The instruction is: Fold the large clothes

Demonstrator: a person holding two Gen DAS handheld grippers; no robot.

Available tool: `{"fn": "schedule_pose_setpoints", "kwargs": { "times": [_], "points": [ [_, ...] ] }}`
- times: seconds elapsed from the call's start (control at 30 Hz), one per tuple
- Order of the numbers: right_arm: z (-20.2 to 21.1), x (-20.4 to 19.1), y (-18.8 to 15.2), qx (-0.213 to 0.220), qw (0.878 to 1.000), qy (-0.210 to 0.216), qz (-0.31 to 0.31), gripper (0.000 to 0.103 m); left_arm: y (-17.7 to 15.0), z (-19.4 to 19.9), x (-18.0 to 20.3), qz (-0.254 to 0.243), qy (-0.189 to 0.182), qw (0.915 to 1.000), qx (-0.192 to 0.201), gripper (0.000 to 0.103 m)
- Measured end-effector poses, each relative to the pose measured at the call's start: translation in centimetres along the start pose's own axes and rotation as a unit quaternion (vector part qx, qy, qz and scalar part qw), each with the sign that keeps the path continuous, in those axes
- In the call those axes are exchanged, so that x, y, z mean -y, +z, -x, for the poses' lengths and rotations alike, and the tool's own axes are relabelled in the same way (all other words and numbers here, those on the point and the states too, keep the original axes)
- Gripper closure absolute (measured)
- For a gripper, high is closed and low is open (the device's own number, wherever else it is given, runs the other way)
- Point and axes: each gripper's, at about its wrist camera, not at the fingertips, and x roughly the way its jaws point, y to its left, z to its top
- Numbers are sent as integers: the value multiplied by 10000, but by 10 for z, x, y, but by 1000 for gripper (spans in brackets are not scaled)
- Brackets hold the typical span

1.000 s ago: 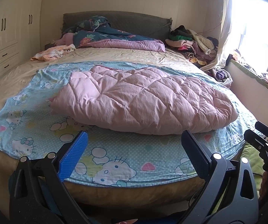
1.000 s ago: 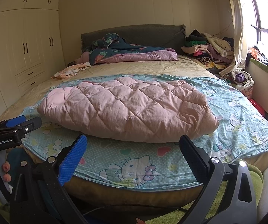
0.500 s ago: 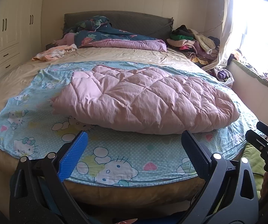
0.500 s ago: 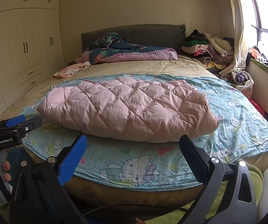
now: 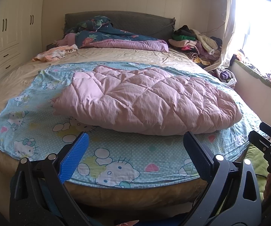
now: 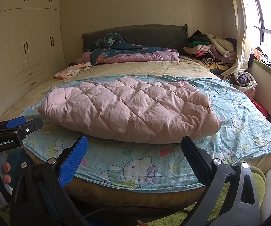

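A pink quilted padded garment (image 5: 146, 99) lies folded in a long bundle across a light-blue cartoon-cat sheet (image 5: 116, 156) on the bed; it also shows in the right wrist view (image 6: 131, 111). My left gripper (image 5: 135, 141) is open and empty, held at the foot of the bed, short of the garment. My right gripper (image 6: 134, 145) is open and empty too, at the foot edge to the right of the left one. The left gripper also shows at the left edge of the right wrist view (image 6: 22, 124).
A dark floral duvet (image 5: 116, 37) lies by the grey headboard. A pile of clothes (image 5: 195, 41) sits at the far right corner. An orange cloth (image 5: 56, 52) lies far left. Wardrobes (image 6: 22, 47) stand left, a window sill (image 5: 258, 75) right.
Both grippers stay open. The left wrist view has drifted slightly left, so the garment sits a little further right in it. The right gripper has hardly moved.
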Motion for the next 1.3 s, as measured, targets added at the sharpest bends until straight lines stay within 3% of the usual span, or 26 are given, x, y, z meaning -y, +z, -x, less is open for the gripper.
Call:
{"fn": "schedule_pose_setpoints", "kwargs": {
  "times": [1.03,1.17,1.3],
  "points": [
    [4,2,-1,31,10000,-14,-1,4,-1,0,-3,-60,134,9999,-40,9],
    [12,21,2,102,9996,-122,-219,4,0,0,-10,8,197,9998,-44,9],
    [29,73,11,290,9950,-425,-851,4,6,-6,-25,205,339,9992,-58,9]
  ]
}}
